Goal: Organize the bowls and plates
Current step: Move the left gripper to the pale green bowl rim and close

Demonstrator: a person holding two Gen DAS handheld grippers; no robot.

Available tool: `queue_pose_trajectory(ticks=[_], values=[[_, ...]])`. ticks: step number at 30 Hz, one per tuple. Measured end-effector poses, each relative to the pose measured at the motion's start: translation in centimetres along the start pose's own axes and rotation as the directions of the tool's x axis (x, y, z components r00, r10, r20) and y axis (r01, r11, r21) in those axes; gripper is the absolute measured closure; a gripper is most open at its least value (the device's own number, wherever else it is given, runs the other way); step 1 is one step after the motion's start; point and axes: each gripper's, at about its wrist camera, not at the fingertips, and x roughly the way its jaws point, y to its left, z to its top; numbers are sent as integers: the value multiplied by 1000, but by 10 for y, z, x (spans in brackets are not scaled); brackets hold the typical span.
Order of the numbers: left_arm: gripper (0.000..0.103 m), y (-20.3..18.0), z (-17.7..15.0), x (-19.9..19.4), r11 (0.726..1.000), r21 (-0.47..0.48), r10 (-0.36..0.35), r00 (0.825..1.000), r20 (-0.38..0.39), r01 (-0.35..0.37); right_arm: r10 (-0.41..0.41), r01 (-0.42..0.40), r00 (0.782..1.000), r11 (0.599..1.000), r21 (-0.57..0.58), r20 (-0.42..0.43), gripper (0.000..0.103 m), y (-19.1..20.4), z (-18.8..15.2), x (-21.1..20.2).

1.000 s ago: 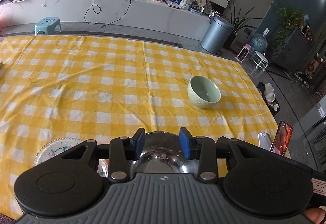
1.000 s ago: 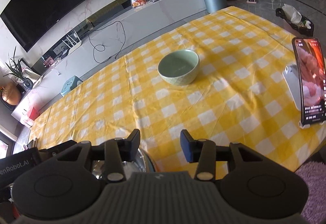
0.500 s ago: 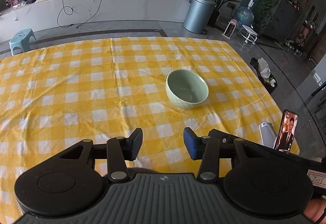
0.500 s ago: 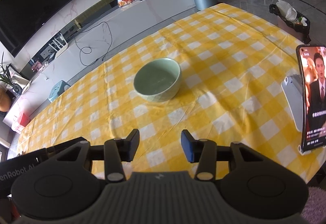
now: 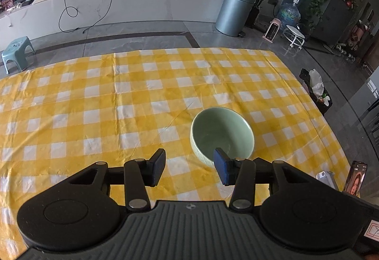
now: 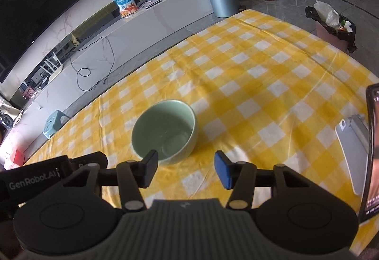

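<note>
A pale green bowl [image 5: 221,134] stands upright and empty on the yellow checked tablecloth [image 5: 94,99], towards the table's right end. My left gripper [image 5: 189,166] hovers just short of it, open; its right fingertip [image 5: 222,168] overlaps the bowl's near rim in the picture, and contact cannot be told. In the right wrist view the same bowl [image 6: 165,127] lies ahead and slightly left of my right gripper [image 6: 187,168]. Those jaws are opening with nothing between them, the left fingertip [image 6: 149,165] in front of the near rim. No plate is in view.
A phone [image 6: 372,153] leans on a silver stand [image 6: 353,148] at the table's right edge, close to the right gripper. The left gripper's body [image 6: 35,184] shows at the lower left of the right wrist view. The cloth's far edge drops to the floor.
Both grippers have moved across the table towards the green bowl, which is now larger and nearer. The steel bowl and patterned plate have left the views. Both pairs of jaws stand wider.
</note>
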Motion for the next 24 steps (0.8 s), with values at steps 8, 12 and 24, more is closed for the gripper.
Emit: queue_pose_trajectory(ticks=[8,12,24], values=[[50,6,14,39,999,-39,-3,999,-52,1,-27,28,999,999,44,-35,54,-3,14,32],[50,9,17,52,999,-47,5,998,-70,-8,-41,44,998,998,53,-51,54,-3,16,45],[74,8,17,78,999,-42,-6,989,-145,0,-19,26,996,997,78,-87,76,-5,12,67]])
